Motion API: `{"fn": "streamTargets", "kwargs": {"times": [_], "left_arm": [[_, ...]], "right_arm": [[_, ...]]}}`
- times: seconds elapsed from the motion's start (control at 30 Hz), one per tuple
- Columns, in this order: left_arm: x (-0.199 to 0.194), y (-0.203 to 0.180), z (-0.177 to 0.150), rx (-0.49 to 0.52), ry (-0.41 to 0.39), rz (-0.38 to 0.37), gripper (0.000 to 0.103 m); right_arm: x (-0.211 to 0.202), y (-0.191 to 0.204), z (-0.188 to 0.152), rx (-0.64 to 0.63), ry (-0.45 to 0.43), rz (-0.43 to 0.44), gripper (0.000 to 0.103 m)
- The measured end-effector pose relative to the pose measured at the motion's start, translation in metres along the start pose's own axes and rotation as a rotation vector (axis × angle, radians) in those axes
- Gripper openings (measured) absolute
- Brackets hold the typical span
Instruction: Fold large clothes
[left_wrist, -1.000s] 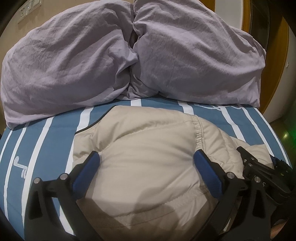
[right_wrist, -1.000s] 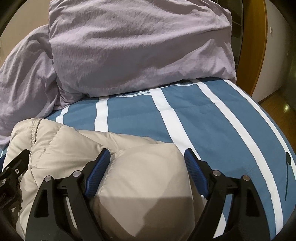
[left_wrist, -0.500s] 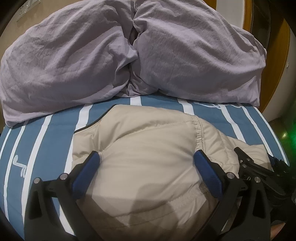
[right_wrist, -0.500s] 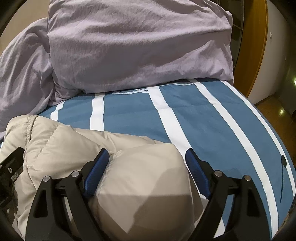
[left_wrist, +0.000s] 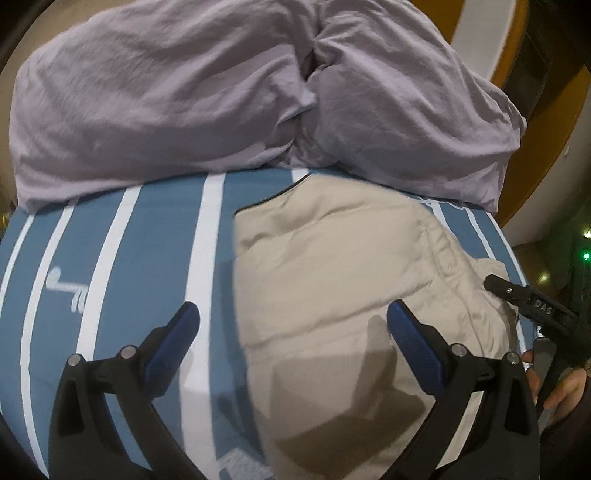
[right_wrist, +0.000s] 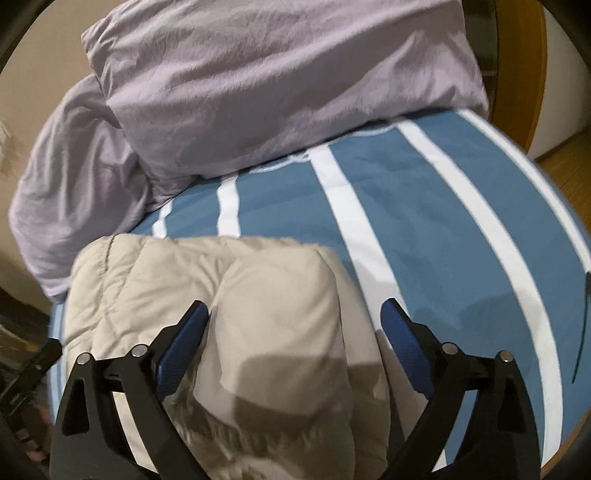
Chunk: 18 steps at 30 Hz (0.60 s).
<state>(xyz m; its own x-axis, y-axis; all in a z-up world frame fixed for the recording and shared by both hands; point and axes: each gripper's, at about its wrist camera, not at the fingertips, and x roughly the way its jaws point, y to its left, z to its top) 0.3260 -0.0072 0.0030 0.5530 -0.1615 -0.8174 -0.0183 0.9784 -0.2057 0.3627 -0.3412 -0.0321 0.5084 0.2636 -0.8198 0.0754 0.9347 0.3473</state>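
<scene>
Both grippers, left gripper and right gripper, gape wide, holding nothing, above the beige puffer jacket (on the striped bed)

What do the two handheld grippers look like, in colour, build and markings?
Left gripper and right gripper match: black angular linkage frames with silver round pivot bolts and blue textured pads. Seen from the left wrist, the right one's black side reads "DAS".

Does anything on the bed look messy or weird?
Yes, the purple duvet is scrunched in a rumpled heap at the far end of the striped bed instead of spread flat. The beige puffy jacket looks bundled neatly; nothing seems torn or spilled.
</scene>
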Motion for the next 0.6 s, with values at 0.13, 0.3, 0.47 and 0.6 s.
{"fn": "streamTargets", "kwargs": {"times": [0.13, 0.3, 0.47, 0.6], "left_arm": [[0.000, 0.011, -0.009, -0.038, 0.040, -0.025, 0.101], [0.005, 0.016, -0.017, -0.078, 0.069, -0.051, 0.101], [0.013, 0.018, -0.020, -0.116, 0.092, -0.091, 0.101], [0.020, 0.021, -0.019, -0.139, 0.106, -0.129, 0.101]], "right_arm": [[-0.001, -0.013, -0.003, 0.044, 0.057, 0.062, 0.102], [0.009, -0.032, -0.007, 0.156, 0.147, 0.174, 0.102], [0.020, -0.040, -0.009, 0.222, 0.217, 0.245, 0.102], [0.031, -0.043, -0.012, 0.254, 0.260, 0.297, 0.102]]}}
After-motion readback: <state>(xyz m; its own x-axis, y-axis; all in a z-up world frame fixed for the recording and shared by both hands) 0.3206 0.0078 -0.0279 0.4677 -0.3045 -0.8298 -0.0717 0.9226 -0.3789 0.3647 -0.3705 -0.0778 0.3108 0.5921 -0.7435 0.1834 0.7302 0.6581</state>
